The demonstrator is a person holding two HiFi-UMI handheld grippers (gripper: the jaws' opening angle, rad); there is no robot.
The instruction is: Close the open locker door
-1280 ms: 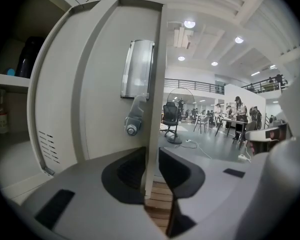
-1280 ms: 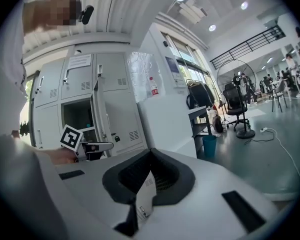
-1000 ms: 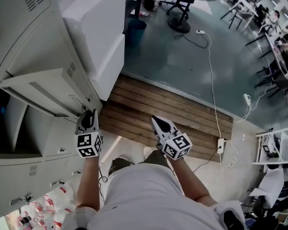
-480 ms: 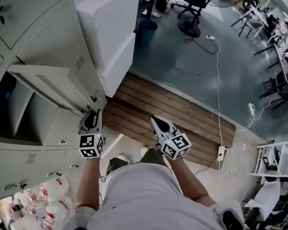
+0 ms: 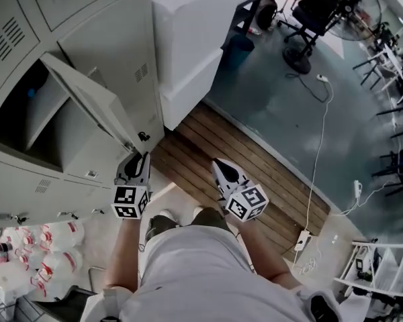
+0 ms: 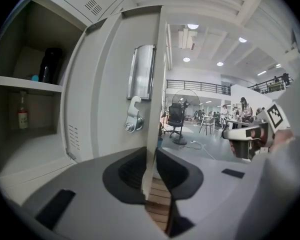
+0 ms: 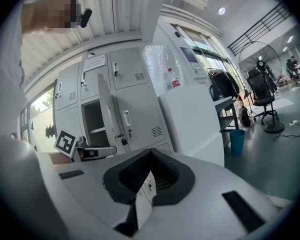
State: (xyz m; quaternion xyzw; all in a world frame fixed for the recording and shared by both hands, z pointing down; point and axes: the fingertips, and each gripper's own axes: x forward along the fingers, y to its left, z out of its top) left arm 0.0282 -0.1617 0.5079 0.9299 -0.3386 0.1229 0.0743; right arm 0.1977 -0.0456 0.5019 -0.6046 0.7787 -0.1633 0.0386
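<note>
- Big open workshop floor behind, office chair [image 5: 316, 9] well off; grey locker bank [image 5: 101, 19] along the left of the head view, wooden decking [image 5: 255, 173] underfoot.
- Locker door [image 5: 94, 102] standing out from the bank at a wide angle, open compartment [image 5: 27, 106] gaping beside it.
- Left claw [image 5: 140, 159] clamped on the door's free edge near its bottom corner, one pad on each face; latch [image 6: 133, 121] and handle plate [image 6: 141, 73] just above, on the face toward the compartment.
- Right claw [image 5: 221, 168] off to the side over the decking, well apart from the door, jaws a narrow slit apart, nothing between.
- Step in hand, by the look of it: the swing itself, grip taken, door a long way from home.
- Calls next for carrying that edge round its arc toward the compartment's frame, wrist turning with the panel, then letting go short of the frame to avoid a pinch, and finishing with a flat push to seat the latch.
- Hard to judge: firmness of the pads' bite. Hinge side hidden behind the panel in the head view; bottom edge of the door cut off by the claw body.
- Inside the compartment, small bottle [image 6: 22, 118] under the shelf [image 6: 25, 82] readable enough; dark shape [image 6: 49, 66] on top of that shelf not identifiable.
</note>
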